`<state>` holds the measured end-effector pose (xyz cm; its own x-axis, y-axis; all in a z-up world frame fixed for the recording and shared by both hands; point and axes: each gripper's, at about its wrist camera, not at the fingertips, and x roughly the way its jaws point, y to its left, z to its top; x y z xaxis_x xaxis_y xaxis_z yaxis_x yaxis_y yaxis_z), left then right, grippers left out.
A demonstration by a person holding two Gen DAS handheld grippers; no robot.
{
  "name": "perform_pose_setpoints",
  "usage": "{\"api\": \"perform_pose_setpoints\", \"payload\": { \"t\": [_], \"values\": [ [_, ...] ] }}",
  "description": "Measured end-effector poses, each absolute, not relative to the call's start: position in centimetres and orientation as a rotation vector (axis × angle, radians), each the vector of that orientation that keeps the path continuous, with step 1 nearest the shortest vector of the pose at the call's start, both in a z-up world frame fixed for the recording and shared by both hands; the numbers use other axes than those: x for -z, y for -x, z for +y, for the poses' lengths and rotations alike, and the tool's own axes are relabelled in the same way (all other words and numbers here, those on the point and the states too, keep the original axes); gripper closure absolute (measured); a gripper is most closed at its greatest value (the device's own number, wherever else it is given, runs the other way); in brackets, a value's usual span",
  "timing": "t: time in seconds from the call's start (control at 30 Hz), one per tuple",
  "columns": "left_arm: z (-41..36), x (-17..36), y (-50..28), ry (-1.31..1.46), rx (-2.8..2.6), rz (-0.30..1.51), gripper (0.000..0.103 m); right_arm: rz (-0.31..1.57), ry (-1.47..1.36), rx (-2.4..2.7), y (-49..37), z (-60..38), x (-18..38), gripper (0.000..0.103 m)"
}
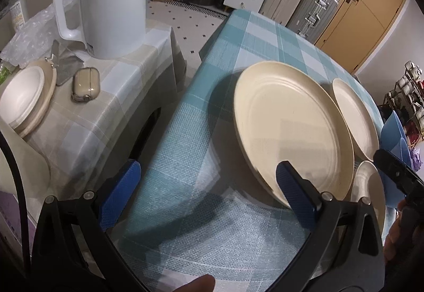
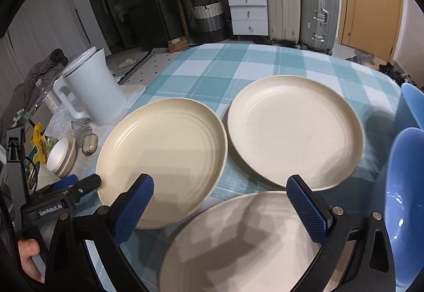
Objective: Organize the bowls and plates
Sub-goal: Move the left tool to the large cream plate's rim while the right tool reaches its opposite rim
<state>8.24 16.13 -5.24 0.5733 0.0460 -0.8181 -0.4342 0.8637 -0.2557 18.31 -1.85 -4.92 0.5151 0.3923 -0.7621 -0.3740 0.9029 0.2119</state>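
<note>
Three cream plates lie flat on the blue checked tablecloth [image 2: 212, 72]: a left plate [image 2: 161, 170], a right plate [image 2: 294, 133] and a near plate [image 2: 243, 244]. Two blue bowls [image 2: 405, 186] stand at the right edge. My right gripper [image 2: 221, 199] is open above the near plate's far rim, holding nothing. My left gripper [image 1: 209, 180] is open too, low over the cloth at the left plate's [image 1: 291, 138] near-left edge, its right finger [image 1: 294, 186] overlapping that rim. It also shows in the right wrist view as the left gripper [image 2: 79, 183] beside the plate.
A lower side table [image 1: 111, 85] on the left carries a white kettle [image 1: 111, 0], a stack of small cream bowls on a plate [image 1: 23, 98], an earbud case [image 1: 85, 85] and plastic wrap. A gap separates the two tables. Suitcases [image 2: 302, 8] and drawers [image 2: 249, 11] stand far behind.
</note>
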Motion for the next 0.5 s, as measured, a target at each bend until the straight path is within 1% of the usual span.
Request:
{"api": "perform_pose_setpoints", "payload": {
  "t": [0.07, 0.17, 0.2, 0.23, 0.3, 0.37, 0.4, 0.47, 0.5],
  "values": [
    [15.9, 5.0, -8.6, 0.445, -0.294, 0.923, 0.001, 0.934, -0.027, -0.479, -18.7, -1.6, 5.3, 0.004],
    [15.8, 4.7, -9.3, 0.437, -0.285, 0.914, 0.001, 0.949, -0.033, -0.497, -19.2, -1.1, 5.6, 0.010],
    [15.9, 4.6, -9.5, 0.441, -0.281, 0.913, 0.001, 0.958, -0.035, -0.502, -19.5, -0.9, 5.8, 0.014],
    [15.9, 4.5, -9.8, 0.446, -0.277, 0.911, 0.004, 0.964, -0.039, -0.510, -19.7, -0.7, 5.9, 0.019],
    [16.2, 4.5, -10.3, 0.454, -0.277, 0.911, 0.009, 0.981, -0.046, -0.514, -20.1, -0.5, 6.3, 0.025],
    [16.5, 4.6, -10.7, 0.460, -0.273, 0.918, 0.017, 0.997, -0.053, -0.521, -20.5, -0.3, 6.7, 0.026],
    [16.6, 4.7, -10.9, 0.465, -0.271, 0.922, 0.019, 1.005, -0.053, -0.519, -20.7, -0.2, 6.9, 0.027],
    [16.9, 5.0, -11.2, 0.481, -0.257, 0.927, 0.026, 1.016, -0.049, -0.521, -21.0, 0.0, 7.3, 0.030],
    [17.0, 5.1, -11.4, 0.489, -0.247, 0.929, 0.027, 1.020, -0.048, -0.518, -21.2, 0.0, 7.5, 0.030]
  ]
}}
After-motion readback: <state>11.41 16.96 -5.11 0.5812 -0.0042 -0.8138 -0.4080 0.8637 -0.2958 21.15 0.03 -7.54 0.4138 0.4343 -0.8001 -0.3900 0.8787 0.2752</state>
